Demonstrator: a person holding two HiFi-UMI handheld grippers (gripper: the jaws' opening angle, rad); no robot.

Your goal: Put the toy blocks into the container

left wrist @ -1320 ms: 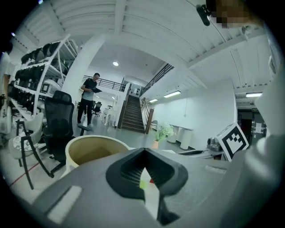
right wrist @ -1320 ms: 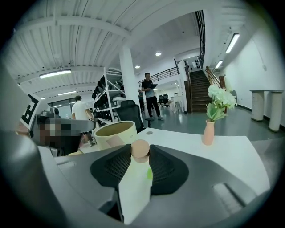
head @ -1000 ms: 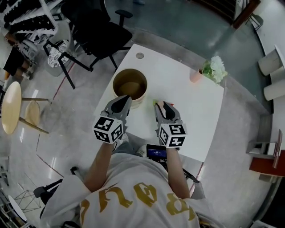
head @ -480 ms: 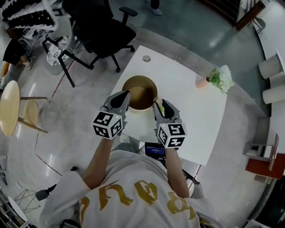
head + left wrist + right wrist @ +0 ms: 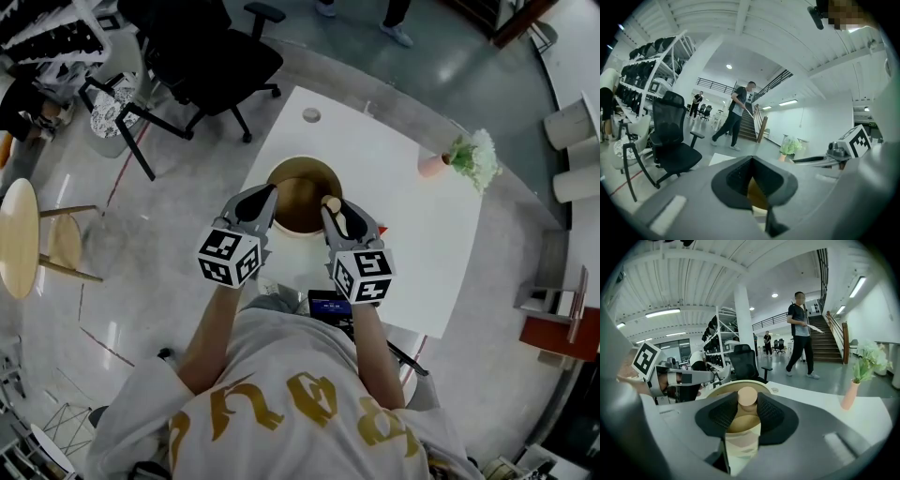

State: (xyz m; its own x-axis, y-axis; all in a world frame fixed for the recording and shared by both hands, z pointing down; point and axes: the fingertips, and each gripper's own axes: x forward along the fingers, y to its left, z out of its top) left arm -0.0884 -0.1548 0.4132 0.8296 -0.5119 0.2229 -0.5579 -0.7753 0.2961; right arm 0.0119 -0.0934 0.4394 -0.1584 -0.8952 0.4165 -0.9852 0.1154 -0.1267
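Hidden, cut off or too dim to tell
The pads of the right gripper (image 5: 336,208) cover all of the toy block (image 5: 747,396) but its round pale end, so its length can't be told. Both grippers stand across the near rim of the container (image 5: 305,160), and its shadowed bottom is too dim to say what lies inside. Past the tips of the left gripper (image 5: 263,198) only a sliver of tan wall shows. The person's arms and shirt hide the near edge of the table (image 5: 412,225); a dark device (image 5: 327,304) peeks out by the right forearm, its blue screen too small to read. A walker (image 5: 396,21) is cut off at the legs by the top edge
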